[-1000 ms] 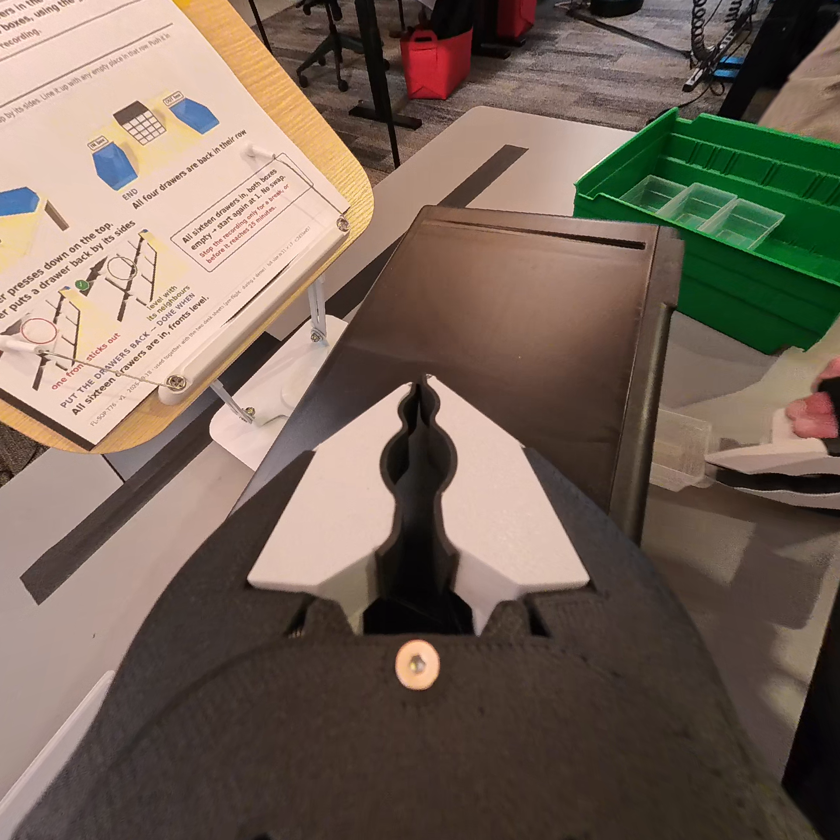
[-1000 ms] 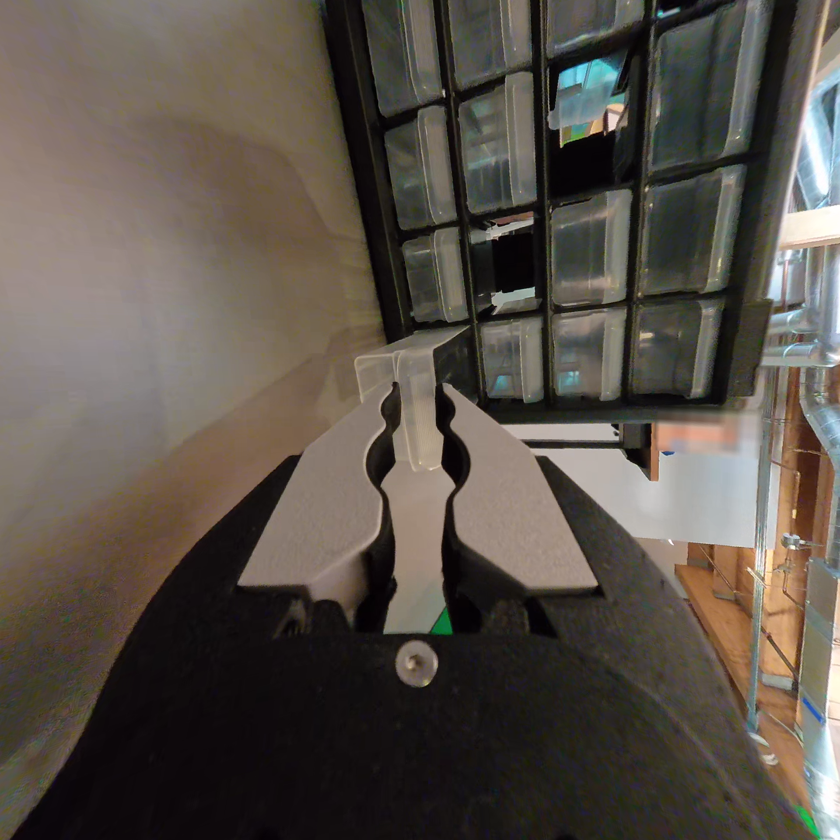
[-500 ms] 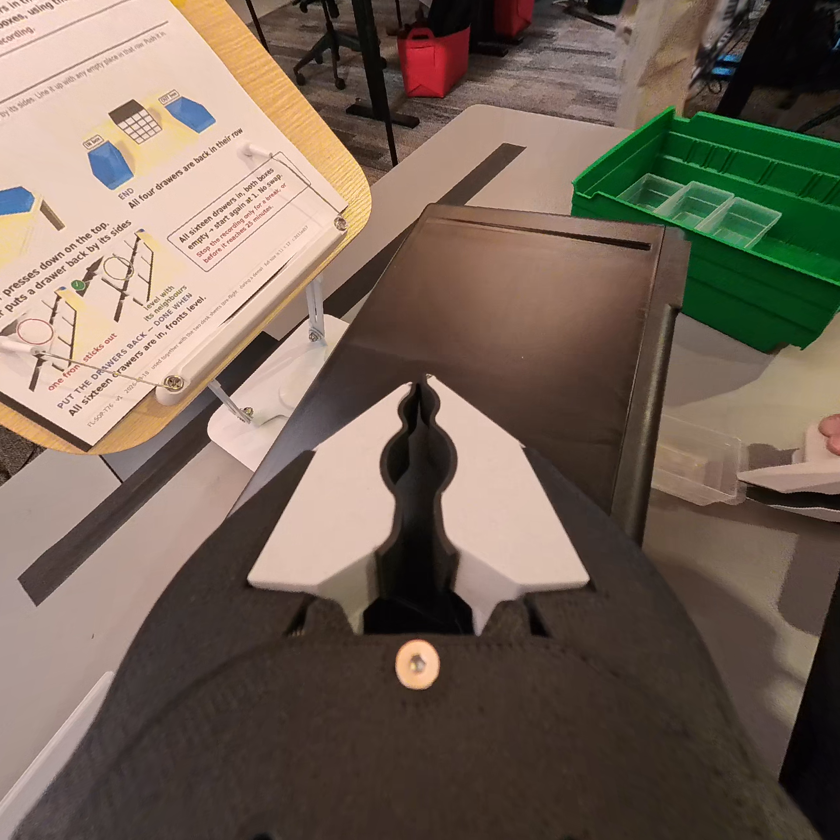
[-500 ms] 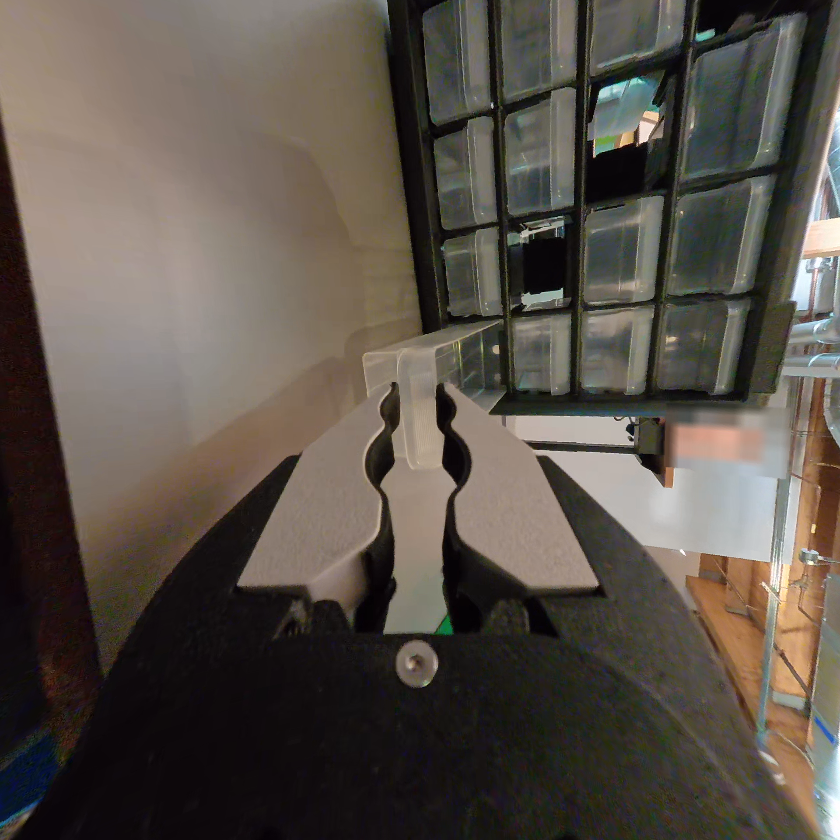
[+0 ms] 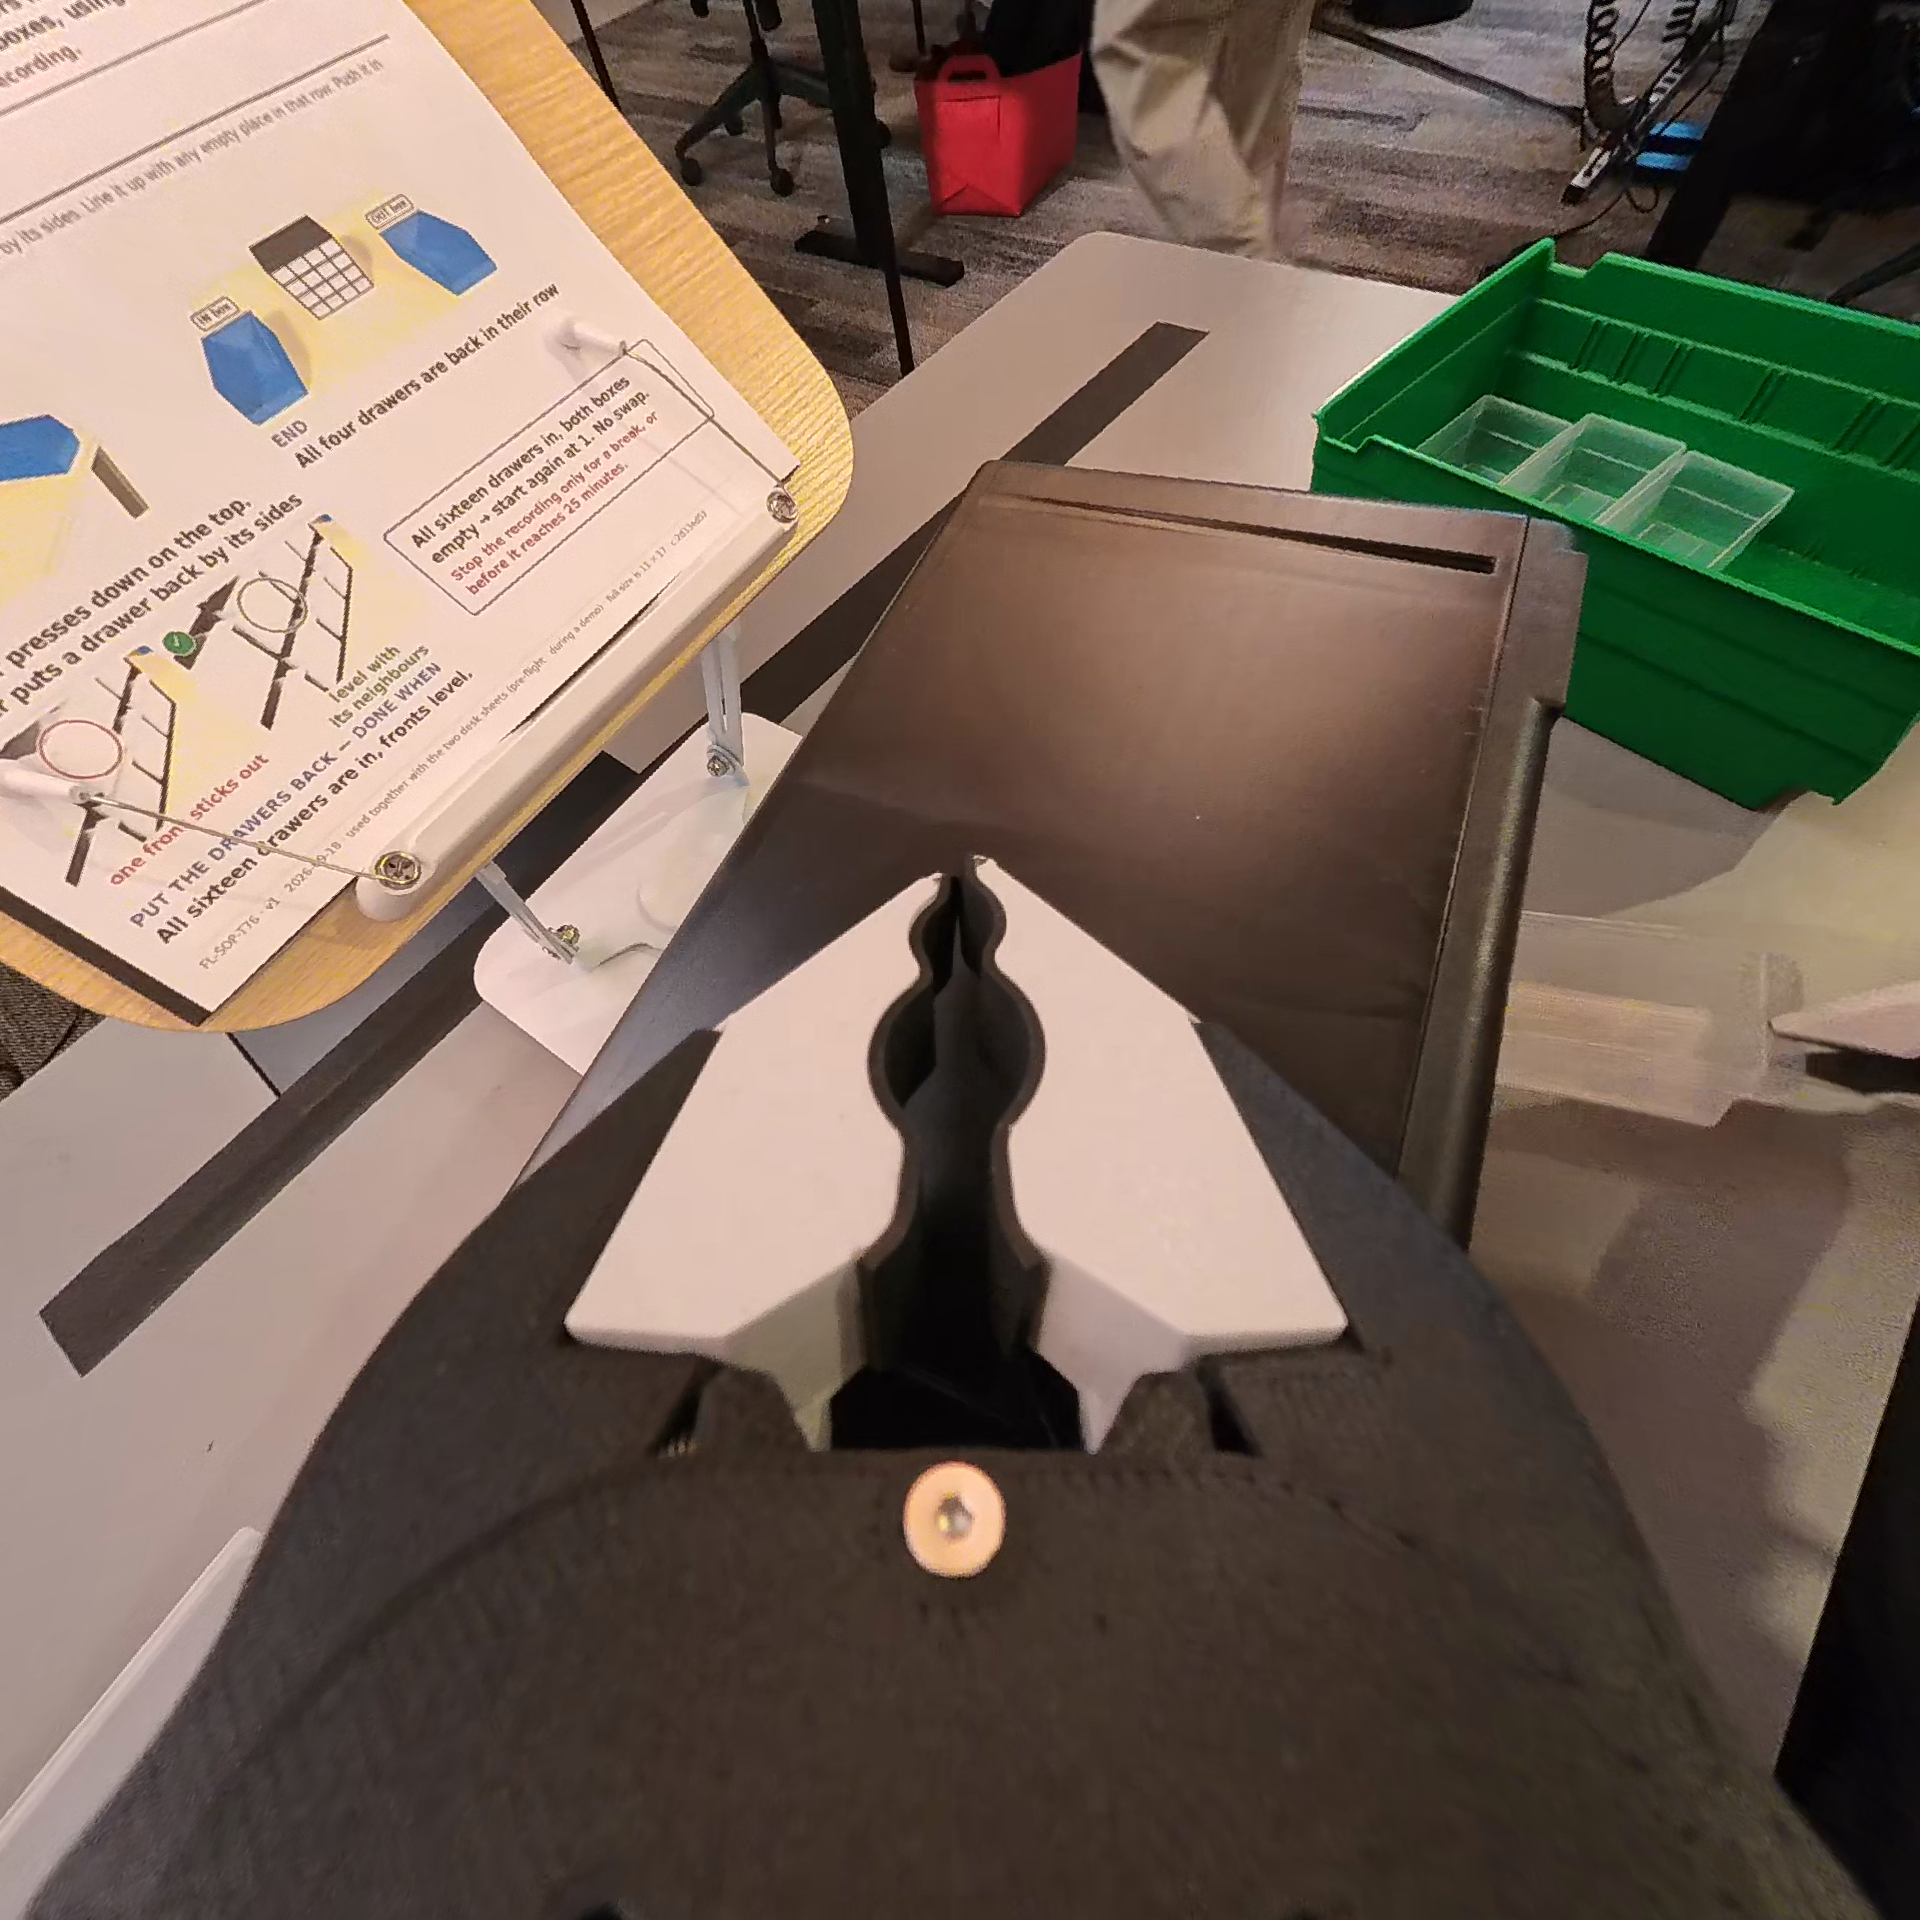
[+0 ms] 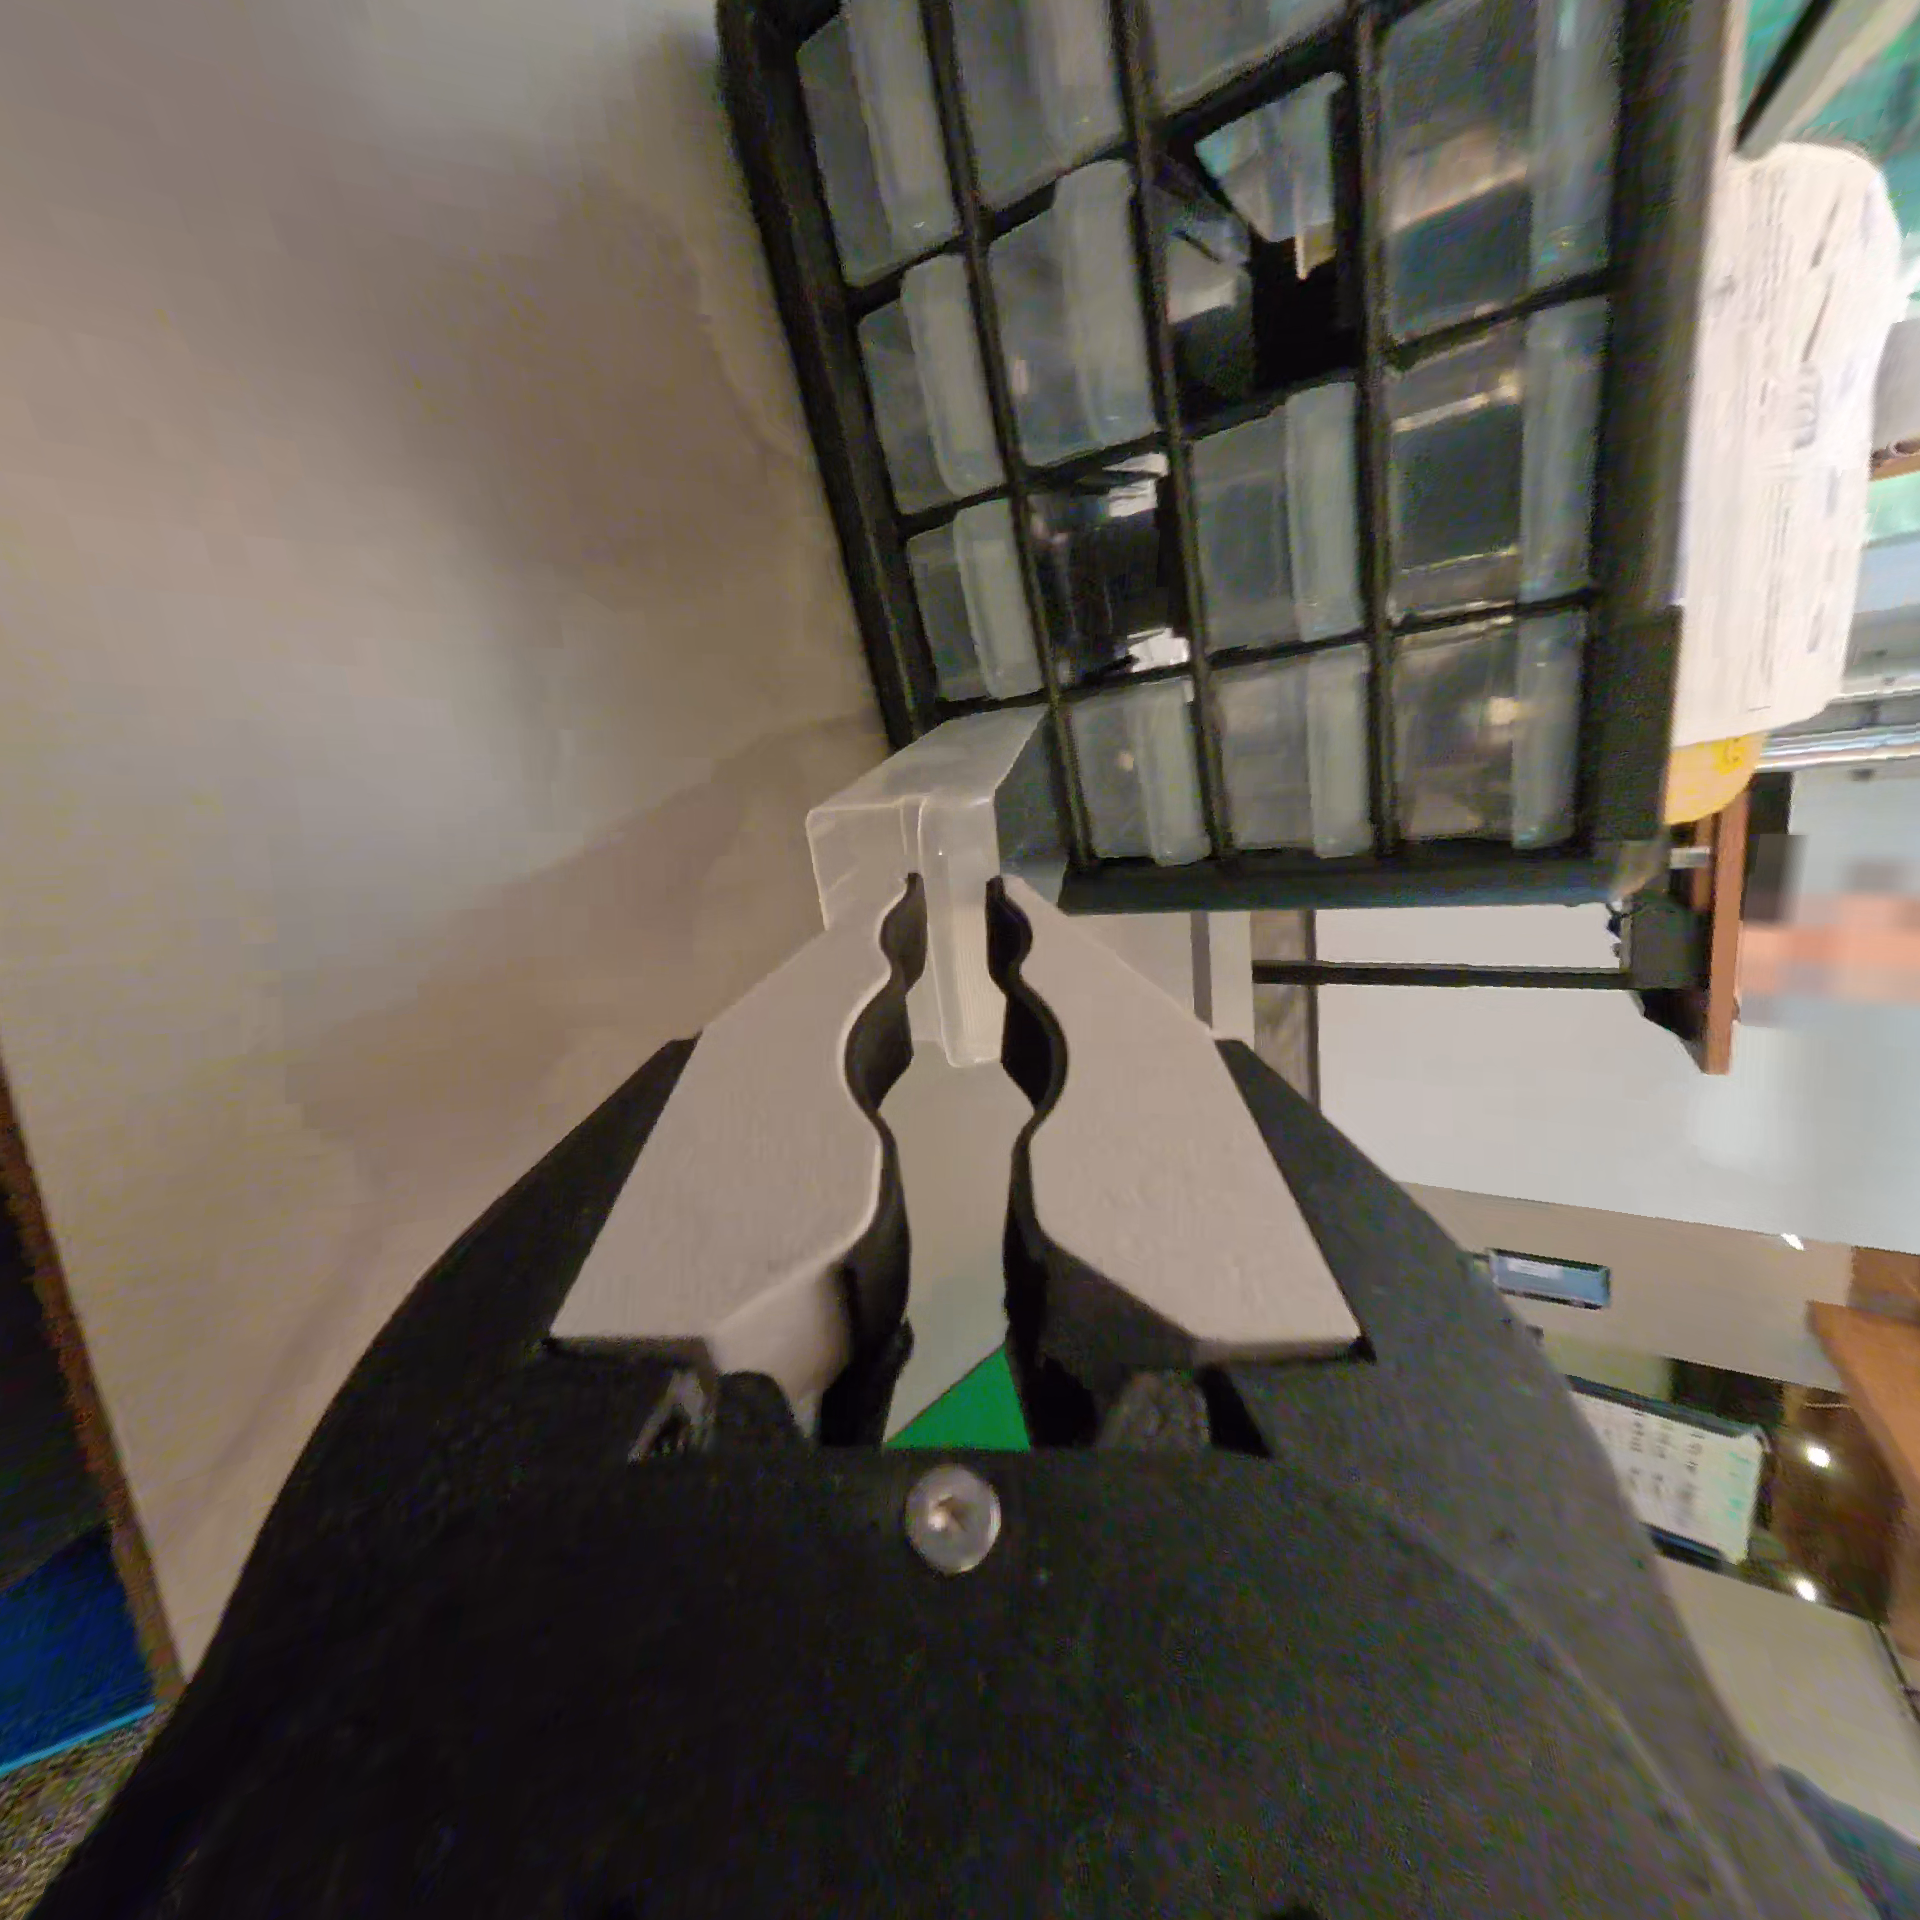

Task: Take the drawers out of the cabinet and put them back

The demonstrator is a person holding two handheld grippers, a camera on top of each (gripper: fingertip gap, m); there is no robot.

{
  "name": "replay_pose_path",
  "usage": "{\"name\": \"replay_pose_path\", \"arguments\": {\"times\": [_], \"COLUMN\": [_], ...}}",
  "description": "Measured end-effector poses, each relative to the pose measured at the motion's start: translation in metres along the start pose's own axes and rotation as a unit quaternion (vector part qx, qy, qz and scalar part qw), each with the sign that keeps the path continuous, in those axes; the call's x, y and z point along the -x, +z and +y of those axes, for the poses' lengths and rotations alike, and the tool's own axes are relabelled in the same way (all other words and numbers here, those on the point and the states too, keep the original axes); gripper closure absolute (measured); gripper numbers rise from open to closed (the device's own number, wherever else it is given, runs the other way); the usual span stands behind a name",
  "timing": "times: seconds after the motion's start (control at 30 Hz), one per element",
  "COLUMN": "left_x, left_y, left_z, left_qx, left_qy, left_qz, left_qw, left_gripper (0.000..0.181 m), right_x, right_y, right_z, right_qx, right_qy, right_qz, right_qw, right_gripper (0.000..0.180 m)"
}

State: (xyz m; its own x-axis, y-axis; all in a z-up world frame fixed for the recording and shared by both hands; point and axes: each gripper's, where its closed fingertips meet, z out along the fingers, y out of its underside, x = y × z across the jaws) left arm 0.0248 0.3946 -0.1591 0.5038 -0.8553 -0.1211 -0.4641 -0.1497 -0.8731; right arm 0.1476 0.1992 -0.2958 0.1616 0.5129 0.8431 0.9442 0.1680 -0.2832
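An office-like lab or workspace: grey carpet (image 5: pixel 727 223) with rolling office chairs (image 5: pixel 743 94), a grey table (image 5: pixel 260 1299), a printed instruction sheet (image 5: pixel 312 416) on a stand, a green parts bin (image 5: pixel 1714 644), exposed ducts overhead

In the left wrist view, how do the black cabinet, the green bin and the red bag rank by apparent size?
1. Black cabinet, though nearness to the camera inflates it.
2. Green bin, partly cut off at the edge.
3. Red bag, far off, so its true size is unsure.
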Motion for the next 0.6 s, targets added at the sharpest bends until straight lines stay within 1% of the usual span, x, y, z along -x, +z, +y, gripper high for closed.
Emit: {"name": "replay_pose_path", "arguments": {"times": [0.2,0.43,0.47,0.53,0.6], "left_x": [0.0,0.0,0.0,0.0,0.0], "left_y": [0.0,0.0,0.0,0.0,0.0], "left_z": [0.0,0.0,0.0,0.0,0.0], "left_qx": [-0.001,-0.001,-0.001,-0.001,-0.001], "left_qy": [0.0,0.001,0.001,0.001,0.001], "left_qz": [-0.001,0.0,0.001,0.001,0.001], "left_qw": [1.0,1.0,1.0,1.0,1.0], "left_gripper": [0.181,0.181,0.181,0.181,0.181], "right_x": [-0.045,-0.068,-0.071,-0.069,-0.07], "right_y": [0.003,0.006,0.007,0.012,0.016], "right_z": [0.003,0.003,0.003,0.003,0.002], "right_qx": [0.005,0.01,0.011,0.019,0.018], "right_qy": [0.047,0.06,0.06,0.066,0.054], "right_qz": [-0.008,-0.031,-0.036,-0.079,-0.091], "right_qw": [0.999,0.998,0.997,0.995,0.994], "right_gripper": [0.174,0.178,0.179,0.179,0.179]}}
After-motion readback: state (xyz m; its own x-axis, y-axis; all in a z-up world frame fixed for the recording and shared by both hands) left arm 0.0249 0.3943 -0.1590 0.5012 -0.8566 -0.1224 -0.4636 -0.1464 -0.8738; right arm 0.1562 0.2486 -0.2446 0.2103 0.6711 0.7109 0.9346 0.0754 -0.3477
